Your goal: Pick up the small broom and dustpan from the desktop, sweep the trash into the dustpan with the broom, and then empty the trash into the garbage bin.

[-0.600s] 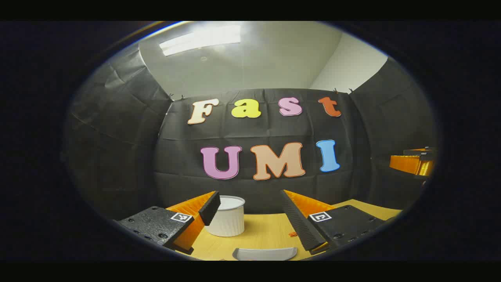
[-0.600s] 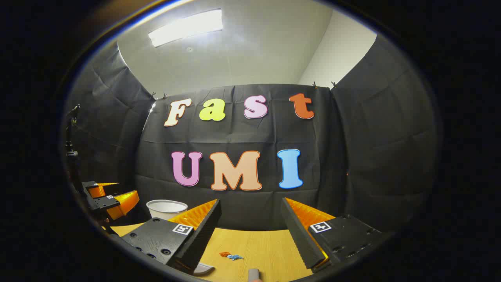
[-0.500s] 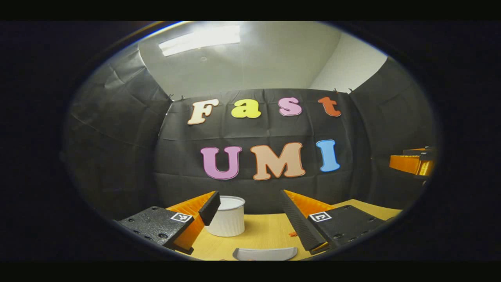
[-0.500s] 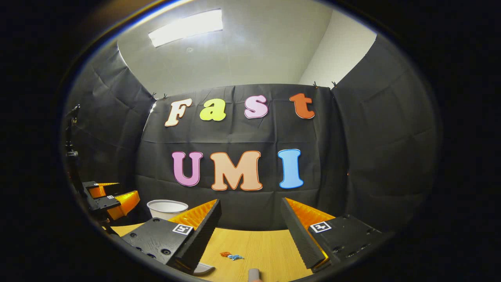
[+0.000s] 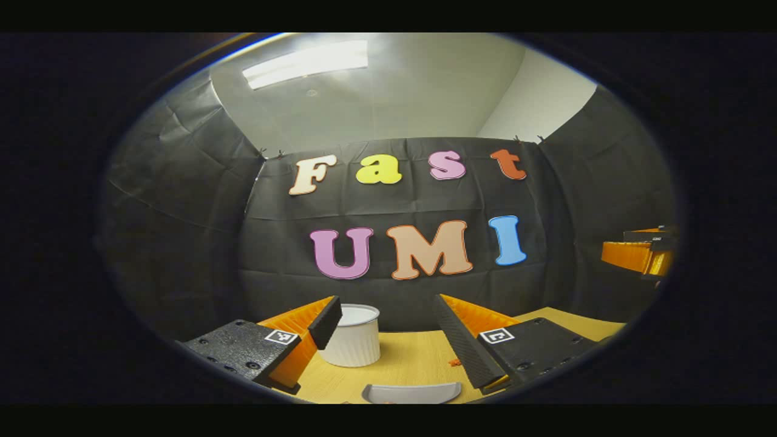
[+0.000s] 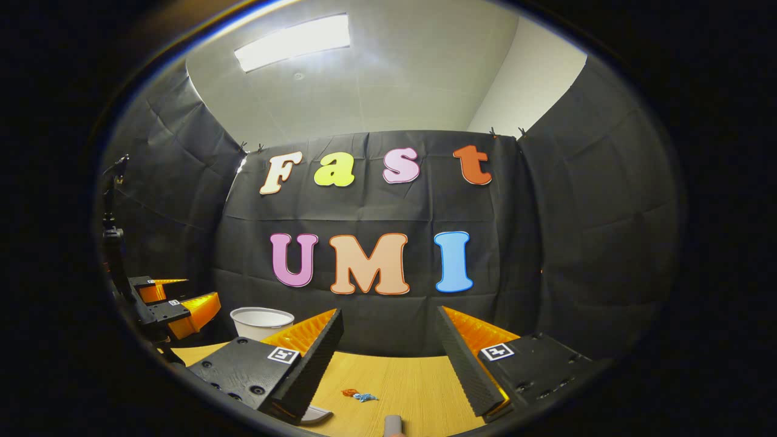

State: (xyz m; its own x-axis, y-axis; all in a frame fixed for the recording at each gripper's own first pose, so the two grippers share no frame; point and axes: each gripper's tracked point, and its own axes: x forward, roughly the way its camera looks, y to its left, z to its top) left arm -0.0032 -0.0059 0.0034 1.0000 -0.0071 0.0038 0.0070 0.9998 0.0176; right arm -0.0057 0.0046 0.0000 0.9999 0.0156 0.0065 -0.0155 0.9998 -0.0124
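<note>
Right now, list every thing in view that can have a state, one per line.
left gripper: jaws open, empty, above the desk.
right gripper: jaws open, empty, above the desk.
garbage bin: upright on the desktop, open-topped.
dustpan: lying on the desktop, not picked up.
trash: loose on the desktop, unswept.
broom handle: just its end showing, ungripped.

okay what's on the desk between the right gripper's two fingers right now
In the right gripper view, small orange and blue trash scraps lie on the wooden desk between the open right gripper fingers.
</note>
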